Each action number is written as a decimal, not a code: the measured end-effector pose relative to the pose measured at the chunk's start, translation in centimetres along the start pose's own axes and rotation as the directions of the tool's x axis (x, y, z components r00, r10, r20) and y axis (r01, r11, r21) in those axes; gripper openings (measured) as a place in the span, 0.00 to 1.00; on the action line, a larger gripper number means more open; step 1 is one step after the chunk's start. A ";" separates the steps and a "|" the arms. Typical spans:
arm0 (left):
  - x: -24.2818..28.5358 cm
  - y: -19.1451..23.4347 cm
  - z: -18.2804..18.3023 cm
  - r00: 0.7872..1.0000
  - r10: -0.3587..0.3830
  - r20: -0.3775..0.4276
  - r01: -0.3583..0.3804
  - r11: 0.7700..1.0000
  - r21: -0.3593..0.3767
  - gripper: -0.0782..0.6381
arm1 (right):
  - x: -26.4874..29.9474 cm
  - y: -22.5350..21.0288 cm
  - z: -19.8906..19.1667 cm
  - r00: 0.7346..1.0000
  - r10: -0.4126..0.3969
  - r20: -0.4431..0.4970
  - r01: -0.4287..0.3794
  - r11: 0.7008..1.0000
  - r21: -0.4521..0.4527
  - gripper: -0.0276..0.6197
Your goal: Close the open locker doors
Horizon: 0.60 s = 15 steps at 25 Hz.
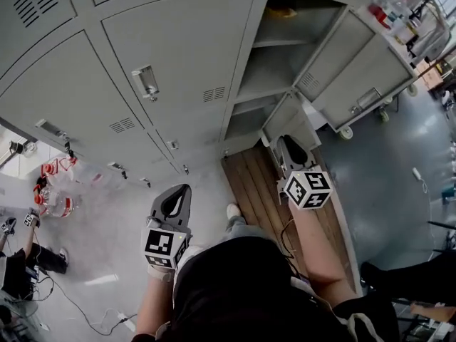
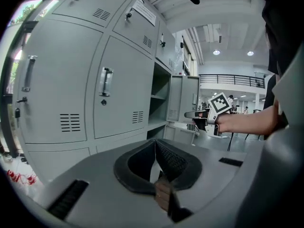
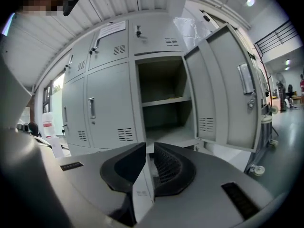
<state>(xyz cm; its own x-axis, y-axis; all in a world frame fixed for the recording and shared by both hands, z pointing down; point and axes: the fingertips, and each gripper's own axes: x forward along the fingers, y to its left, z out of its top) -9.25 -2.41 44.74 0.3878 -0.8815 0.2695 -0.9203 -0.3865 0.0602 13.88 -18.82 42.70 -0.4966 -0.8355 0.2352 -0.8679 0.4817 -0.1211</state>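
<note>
Closest in, the left tool (image 1: 174, 204) hangs low and idle, pads pressed together on nothing, aimed at the closed doors on the left of the locker bank (image 1: 178, 55).

The right tool (image 1: 286, 147) is the working one. It is held out ahead, jaws drawn together bar a sliver with nothing pinched, and its nose sits right at the lower open door (image 1: 287, 118). Whether the tip is touching the metal I can't tell from here.

So I'd call this the approach to the first door, with neither one shut yet. The next move looks like a push rather than a grab: nose against the door near its free edge, then a sweep left and inward around the hinge until the panel sits flush with its neighbours.

The lower door stands low down at the right of the bank, hinged on the right of its opening. It is swung out into the room, free edge pointing back toward the person.

Further up, the upper open door (image 3: 202, 94) hangs the same way — upright, long axis vertical, vented inner face turned toward the empty shelf (image 3: 164, 100).

Just past it, a grey cabinet on castors (image 1: 374, 73) stands close beside that door, which may crowd the swing.
</note>
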 end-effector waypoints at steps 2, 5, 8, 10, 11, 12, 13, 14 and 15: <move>2.1 -1.4 0.3 1.000 -0.028 -0.014 0.028 1.000 0.010 0.14 | -0.6 -3.6 -0.2 0.999 -0.042 -0.003 0.042 0.999 0.014 0.14; 5.1 -3.3 0.7 0.998 -0.058 -0.036 0.058 0.998 0.020 0.14 | -1.4 -8.5 -0.6 0.995 -0.097 -0.009 0.098 0.995 0.029 0.14; 7.9 -4.6 1.3 0.996 -0.072 -0.049 0.073 0.997 0.024 0.14 | -2.0 -13.0 -1.3 0.989 -0.149 -0.023 0.150 0.988 0.042 0.17; 9.5 -5.3 1.8 0.996 -0.080 -0.049 0.082 0.996 0.036 0.14 | -2.3 -15.7 -1.7 0.984 -0.176 -0.030 0.178 0.983 0.053 0.20; 10.3 -5.7 1.8 0.995 -0.083 -0.060 0.086 0.996 0.036 0.14 | -2.4 -17.0 -1.9 0.982 -0.189 -0.033 0.190 0.980 0.058 0.21; 11.0 -6.1 1.8 0.993 -0.088 -0.074 0.091 0.995 0.034 0.14 | -2.4 -18.2 -2.0 0.979 -0.200 -0.035 0.202 0.977 0.062 0.24; 11.7 -6.5 1.8 0.992 -0.092 -0.086 0.095 0.995 0.032 0.14 | -2.5 -19.4 -2.2 0.977 -0.212 -0.037 0.214 0.974 0.067 0.26; 12.3 -6.8 1.9 0.991 -0.094 -0.093 0.097 0.995 0.032 0.14 | -2.5 -20.5 -2.3 0.974 -0.224 -0.040 0.227 0.971 0.073 0.28; 13.0 -7.1 1.9 0.991 -0.094 -0.097 0.098 0.995 0.032 0.14 | -2.5 -21.6 -2.5 0.971 -0.236 -0.044 0.239 0.968 0.079 0.29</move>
<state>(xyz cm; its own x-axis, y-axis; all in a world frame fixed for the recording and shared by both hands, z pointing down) 2.42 -11.65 45.95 0.4662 -0.8105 0.3546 -0.8757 -0.4796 0.0552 33.87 -26.50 47.12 -0.2766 -0.9131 0.2996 -0.9596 0.2455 -0.1377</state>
